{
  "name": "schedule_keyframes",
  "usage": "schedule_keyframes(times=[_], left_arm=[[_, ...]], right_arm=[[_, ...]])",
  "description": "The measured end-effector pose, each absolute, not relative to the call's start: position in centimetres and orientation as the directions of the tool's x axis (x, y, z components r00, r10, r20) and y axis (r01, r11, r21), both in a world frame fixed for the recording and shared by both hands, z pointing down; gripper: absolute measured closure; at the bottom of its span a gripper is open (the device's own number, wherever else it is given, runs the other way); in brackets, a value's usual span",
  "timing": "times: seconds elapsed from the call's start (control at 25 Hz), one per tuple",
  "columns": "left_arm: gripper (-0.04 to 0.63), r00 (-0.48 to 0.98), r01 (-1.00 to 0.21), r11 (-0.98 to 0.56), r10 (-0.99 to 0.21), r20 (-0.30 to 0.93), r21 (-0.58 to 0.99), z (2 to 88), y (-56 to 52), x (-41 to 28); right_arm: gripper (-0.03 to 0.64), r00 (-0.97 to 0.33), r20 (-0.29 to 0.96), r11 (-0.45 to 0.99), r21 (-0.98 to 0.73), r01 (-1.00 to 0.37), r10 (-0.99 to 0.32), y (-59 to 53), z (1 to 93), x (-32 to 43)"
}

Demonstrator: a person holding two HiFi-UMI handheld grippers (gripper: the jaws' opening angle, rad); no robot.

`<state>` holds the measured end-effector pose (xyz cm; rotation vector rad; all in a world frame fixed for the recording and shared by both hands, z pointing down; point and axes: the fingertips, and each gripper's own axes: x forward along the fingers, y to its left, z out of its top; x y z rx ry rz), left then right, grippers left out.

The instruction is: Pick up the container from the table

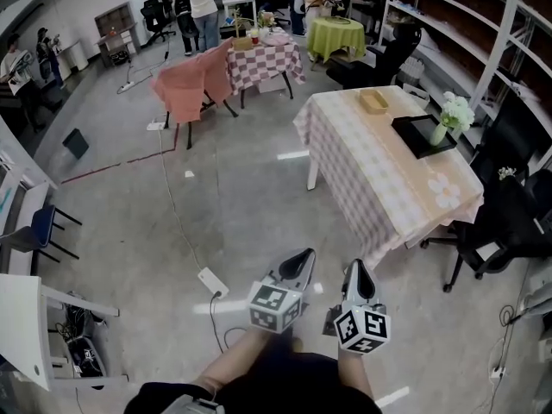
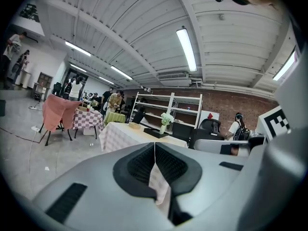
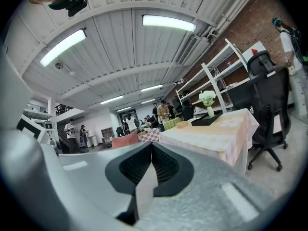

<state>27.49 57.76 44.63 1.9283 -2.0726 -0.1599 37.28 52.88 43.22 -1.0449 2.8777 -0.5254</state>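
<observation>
The container, a shallow tan box, sits on the far part of a table draped in a pale checked cloth. It appears small in the left gripper view and in the right gripper view. Both grippers hang over the floor, well short of the table. My left gripper is shut with nothing in it, its jaw tips meeting. My right gripper is also shut and empty. Both point towards the table.
A black tray and a white flower vase share the table. Black office chairs stand to its right, with shelving behind. A cable and power strip lie on the floor. Farther tables, a pink-draped chair and people are at the back.
</observation>
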Motion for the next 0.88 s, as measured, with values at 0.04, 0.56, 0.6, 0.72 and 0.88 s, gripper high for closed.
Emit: schedule_keyframes(times=[0.04, 0.56, 0.6, 0.72, 0.88], left_arm=[[0.583, -0.048, -0.955, 0.089, -0.988, 0.147, 0.284, 44.6, 57.1, 27.2], [0.583, -0.069, -0.954, 0.104, -0.989, 0.131, 0.28, 42.7, 48.2, 20.0], [0.583, -0.071, -0.954, 0.104, -0.989, 0.128, 0.28, 42.5, 47.6, 19.4], [0.583, -0.071, -0.954, 0.104, -0.99, 0.125, 0.282, 42.0, 45.8, 17.7], [0.583, -0.065, -0.954, 0.099, -0.99, 0.128, 0.282, 41.5, 43.5, 15.7]], right_arm=[[0.611, -0.772, 0.08, 0.716, -0.325, -0.618, -0.63, 52.3, 43.1, 37.0], [0.611, -0.772, 0.077, 0.719, -0.316, -0.619, -0.631, 43.0, 41.7, 30.4], [0.611, -0.772, 0.077, 0.719, -0.316, -0.619, -0.63, 42.4, 41.5, 29.8], [0.611, -0.774, 0.079, 0.721, -0.314, -0.618, -0.628, 40.6, 41.1, 28.2], [0.611, -0.771, 0.085, 0.717, -0.318, -0.621, -0.631, 38.3, 40.7, 26.2]])
